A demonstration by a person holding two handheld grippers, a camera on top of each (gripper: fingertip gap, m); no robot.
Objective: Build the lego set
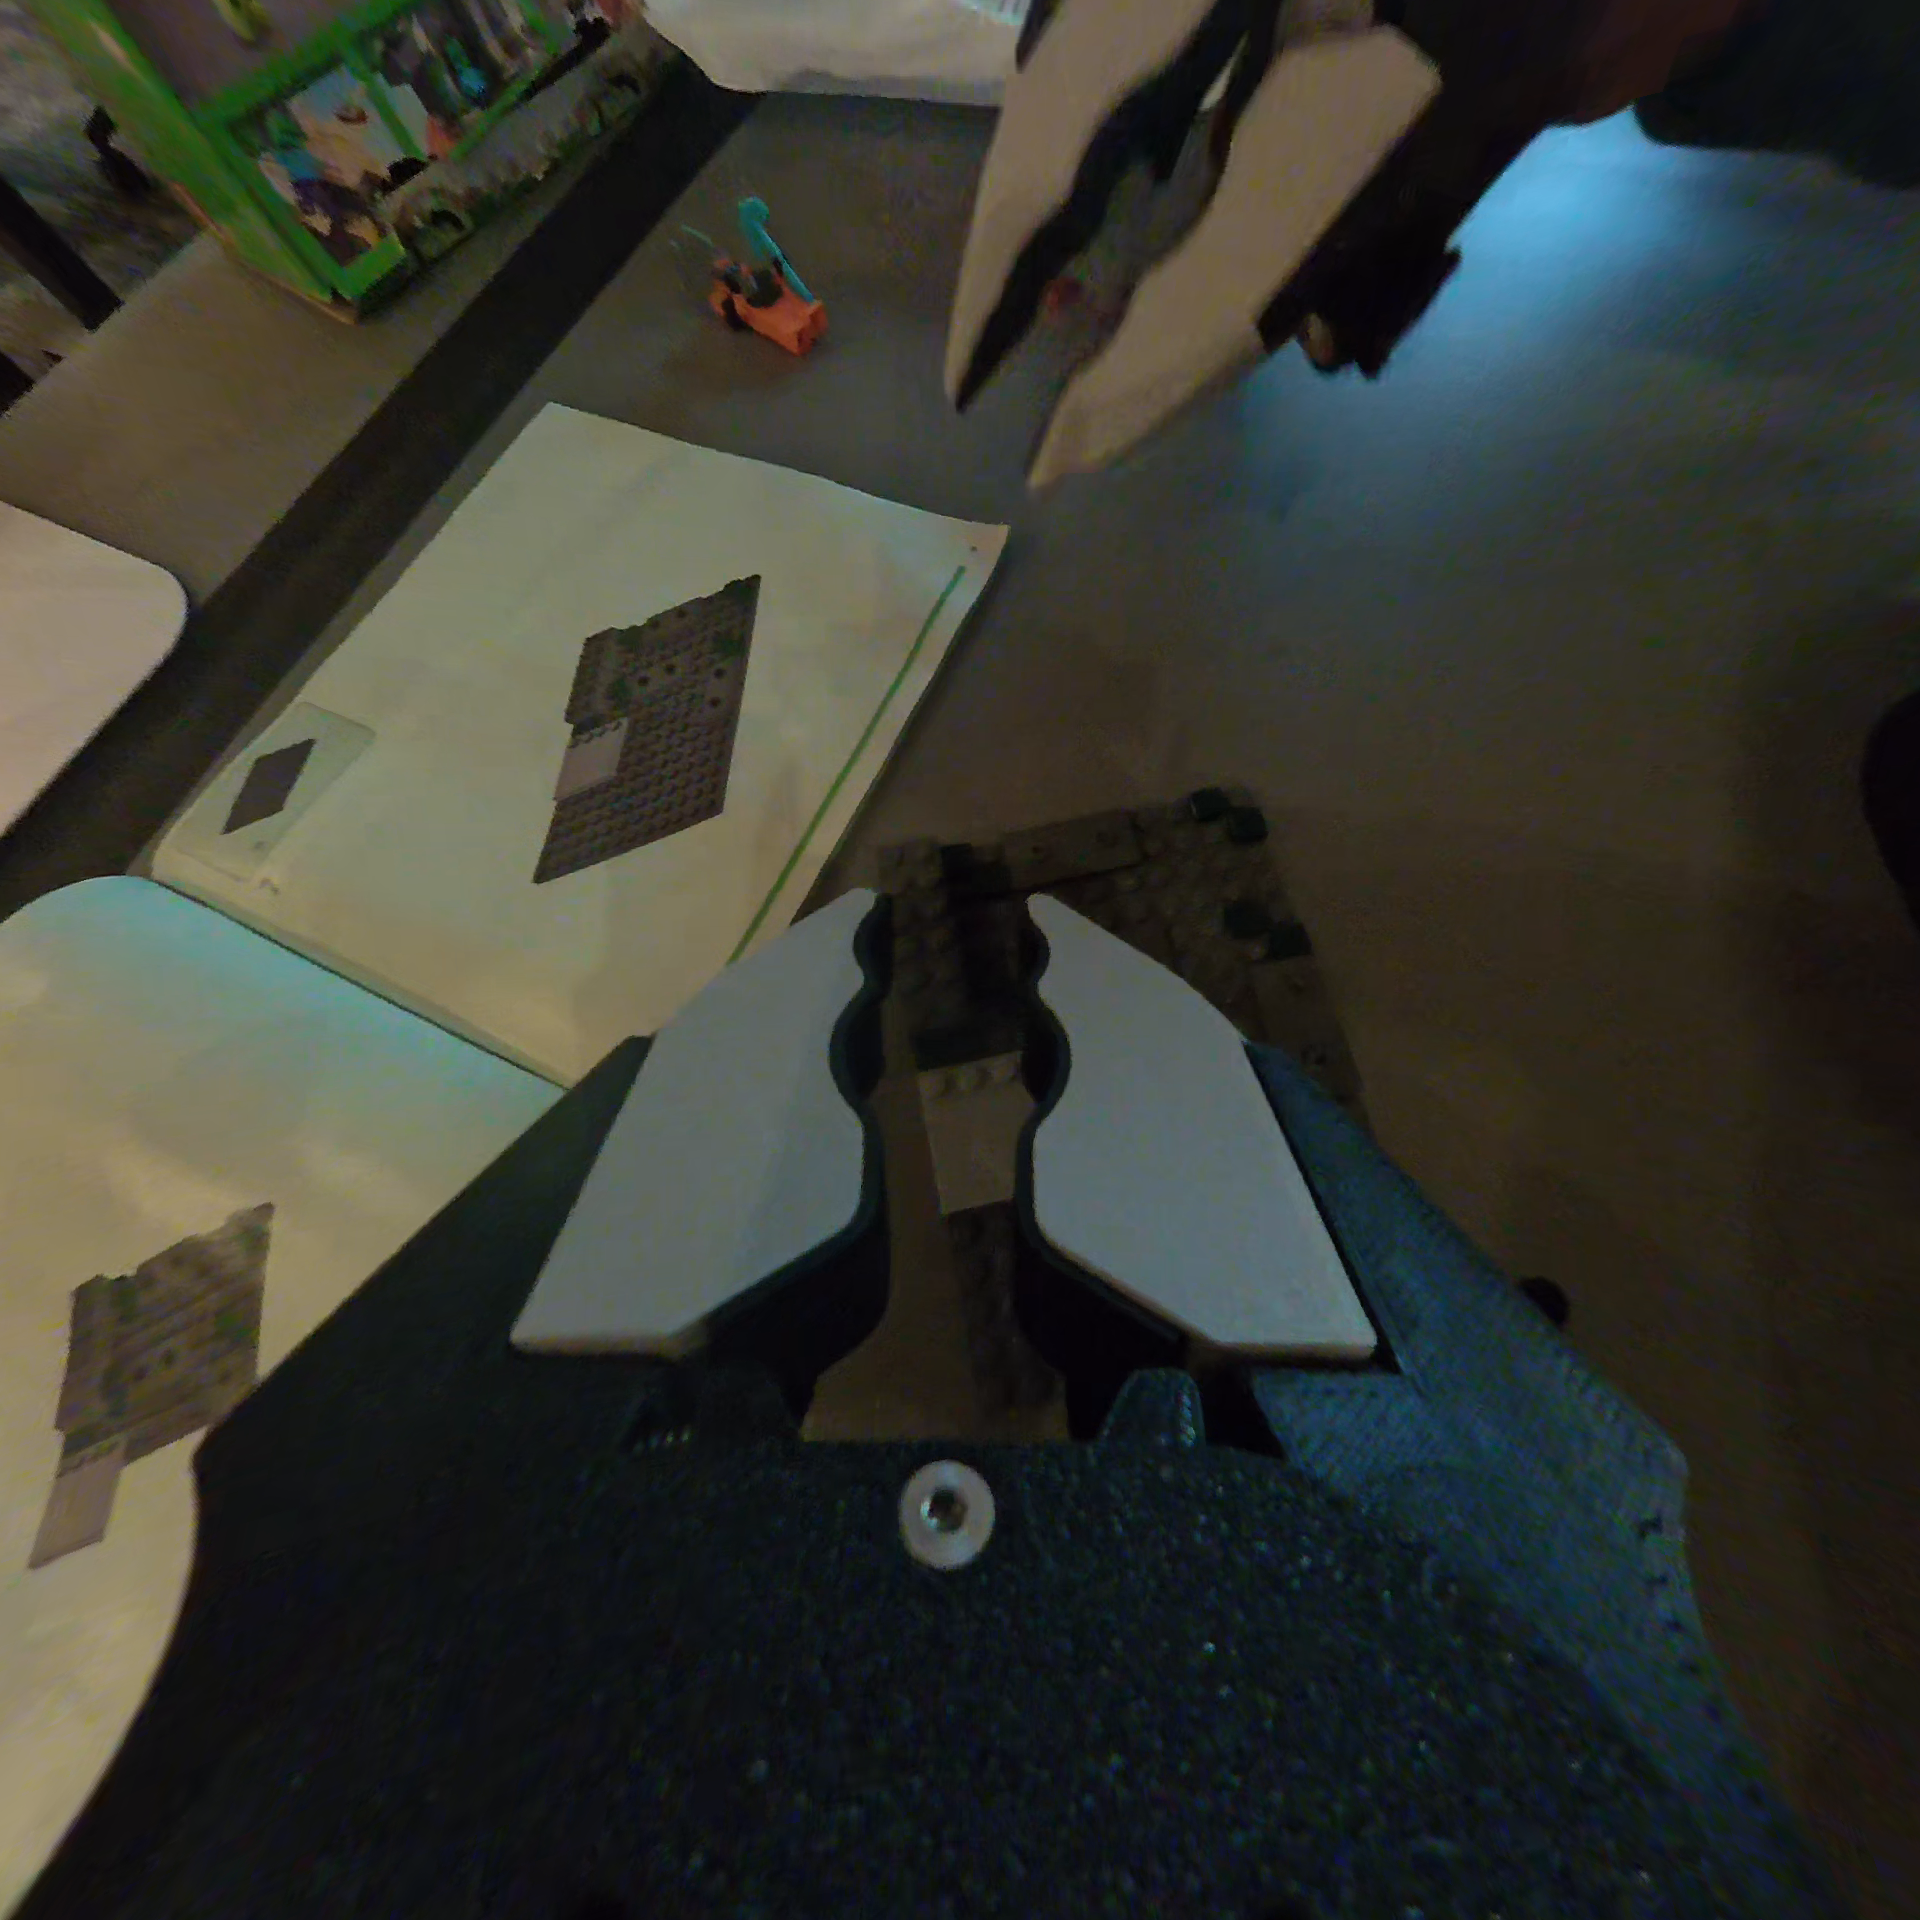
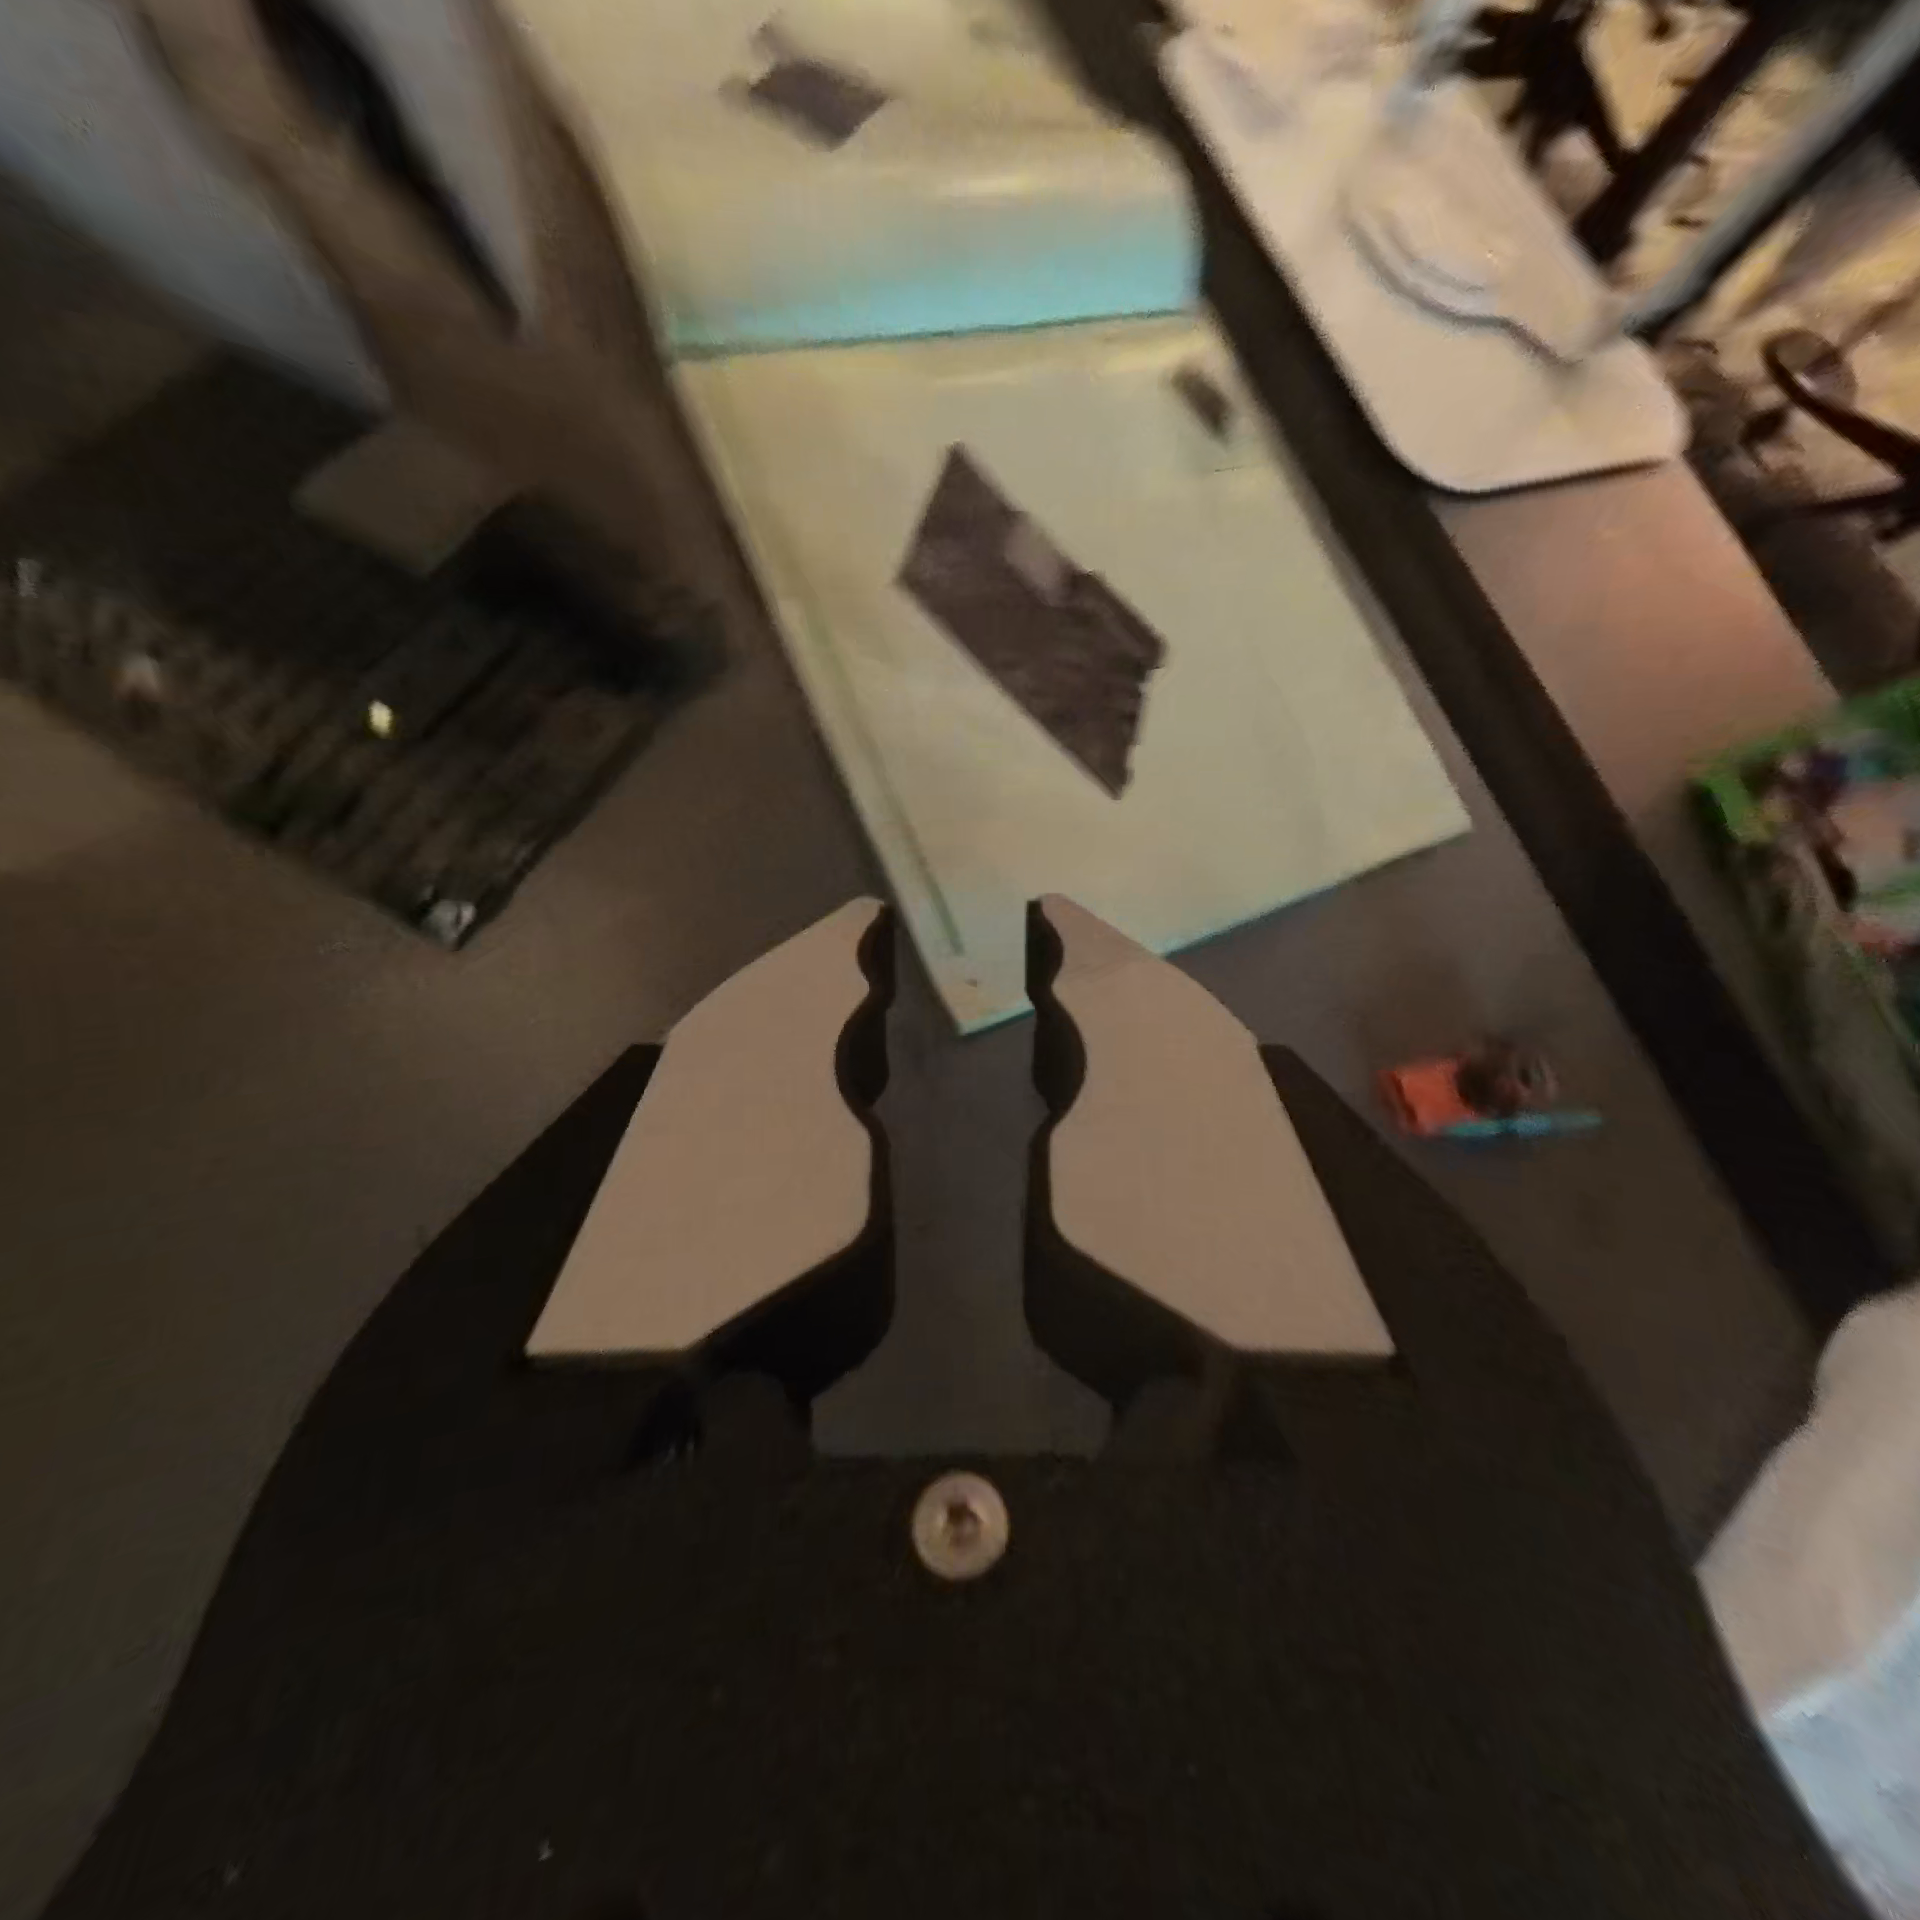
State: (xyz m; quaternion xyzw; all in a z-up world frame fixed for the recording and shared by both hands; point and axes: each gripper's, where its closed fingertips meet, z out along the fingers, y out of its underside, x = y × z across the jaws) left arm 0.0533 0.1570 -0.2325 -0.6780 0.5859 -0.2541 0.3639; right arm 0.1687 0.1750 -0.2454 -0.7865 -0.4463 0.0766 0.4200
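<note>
**Lego build barely begun**

Lego base plate (image 1: pixel 1174 914) lies on the grey table (image 1: pixel 1507 727) under the left gripper (image 1: pixel 956 914), jaws spread, nothing pinched. A few bricks sit on it; most work remains, I'd judge. Beyond: open booklet (image 1: pixel 582 644), an orange-and-teal piece (image 1: pixel 769 296), right gripper (image 2: pixel 958 920) parted and empty, the set's box (image 1: pixel 343 156).
</note>
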